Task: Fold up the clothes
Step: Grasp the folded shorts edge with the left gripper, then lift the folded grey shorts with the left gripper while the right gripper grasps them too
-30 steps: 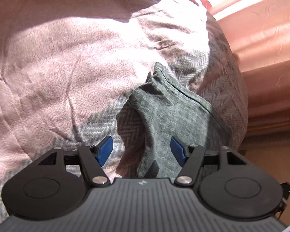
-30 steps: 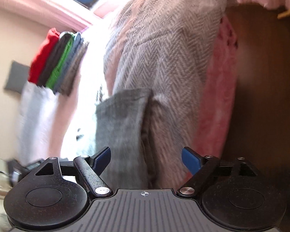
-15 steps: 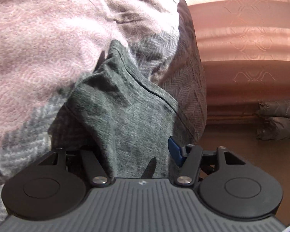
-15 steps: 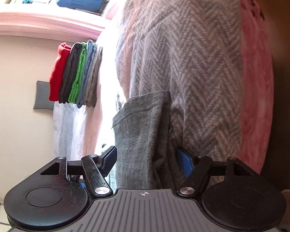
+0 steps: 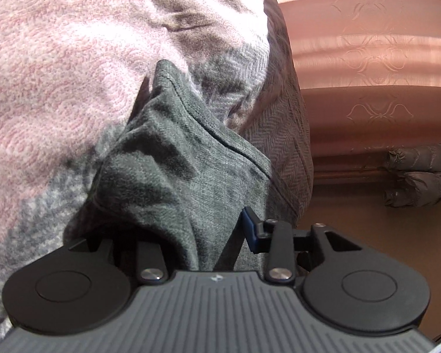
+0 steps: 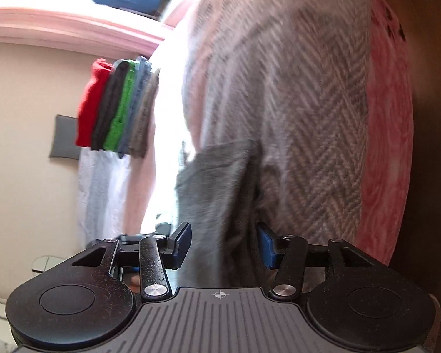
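The grey garment [image 5: 173,176] lies on the bed, at the edge where the herringbone blanket [image 5: 282,135] rolls over and drops toward the floor. Both grippers meet it at its near end, each from its own side of that end, so neither hand is the nearer one; the cloth runs away from both, up onto the bed, with its stitched hem [image 5: 208,123] slanting from the near right toward the pink cover [image 5: 58,67].

The left gripper [image 5: 203,235] has a bunched fold of the garment between its jaws, which are closing. The right blue pad [image 5: 250,229] stands at the cloth's edge; the other pad is buried under the fold, so whether the pinch has bitten yet cannot be told. The tool tilts down onto the bed edge.

The right gripper [image 6: 223,244] also straddles the garment [image 6: 217,188], a flat strip of it passing between the fingers [image 6: 182,241]. Its jaws are closing too, yet a gap shows on each side of the cloth, so nothing is clamped. It too tilts downward, with the bed's side falling away at the right of its view.

The coming move probably turns on both pinches catching the same end, so the garment can be lifted or drawn along its length.

A stack of folded clothes [image 6: 117,111] sits farther along the bed, well apart.
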The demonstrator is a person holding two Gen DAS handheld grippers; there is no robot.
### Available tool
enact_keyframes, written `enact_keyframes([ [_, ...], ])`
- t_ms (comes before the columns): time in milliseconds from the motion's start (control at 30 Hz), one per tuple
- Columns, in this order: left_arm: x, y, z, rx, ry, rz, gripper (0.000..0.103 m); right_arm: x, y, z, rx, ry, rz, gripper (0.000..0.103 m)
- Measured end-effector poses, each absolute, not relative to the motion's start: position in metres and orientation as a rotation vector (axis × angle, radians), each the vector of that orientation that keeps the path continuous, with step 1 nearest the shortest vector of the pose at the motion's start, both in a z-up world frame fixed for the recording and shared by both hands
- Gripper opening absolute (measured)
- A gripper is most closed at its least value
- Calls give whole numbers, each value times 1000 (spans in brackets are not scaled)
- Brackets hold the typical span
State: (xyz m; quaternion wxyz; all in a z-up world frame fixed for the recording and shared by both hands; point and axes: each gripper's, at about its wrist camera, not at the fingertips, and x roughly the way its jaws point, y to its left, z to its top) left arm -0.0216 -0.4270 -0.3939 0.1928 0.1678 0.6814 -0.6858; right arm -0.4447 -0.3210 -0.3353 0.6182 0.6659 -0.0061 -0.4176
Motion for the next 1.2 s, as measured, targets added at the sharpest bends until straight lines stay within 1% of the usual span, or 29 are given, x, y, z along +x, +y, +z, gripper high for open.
enact_keyframes([
  [67,-27,-428,-392,478,1897,-1949,30,-440,-330,-344,1538,-11,-951,52],
  [133,-31,-427,-391,481,1888,-1972,12,-437,-332,-346,1529,10,-959,38],
  [167,-32,-425,-387,471,1869,-1992,9,-438,-331,-344,1516,33,-972,24],
  [233,-33,-419,-377,450,1831,-2029,6,-438,-327,-335,1493,50,-985,17],
  [267,-33,-416,-371,439,1813,-2045,6,-437,-324,-328,1477,62,-992,15],
  [433,-27,-400,-325,334,1737,-2082,5,-421,-330,-279,1382,174,-1018,14],
  [467,-25,-397,-314,310,1723,-2080,5,-417,-333,-268,1360,192,-1015,12],
  [533,-19,-394,-291,264,1682,-2070,5,-411,-342,-244,1334,178,-976,12],
  [633,-3,-391,-256,154,1633,-2028,5,-400,-368,-211,1279,208,-922,12],
  [800,16,-399,-198,-20,1503,-1953,5,-386,-428,-166,1201,241,-765,12],
  [933,17,-415,-162,-129,1398,-1880,5,-378,-491,-144,1176,261,-628,12],
  [1200,-11,-460,-107,-322,1229,-1676,5,-372,-642,-97,1116,361,-354,12],
])
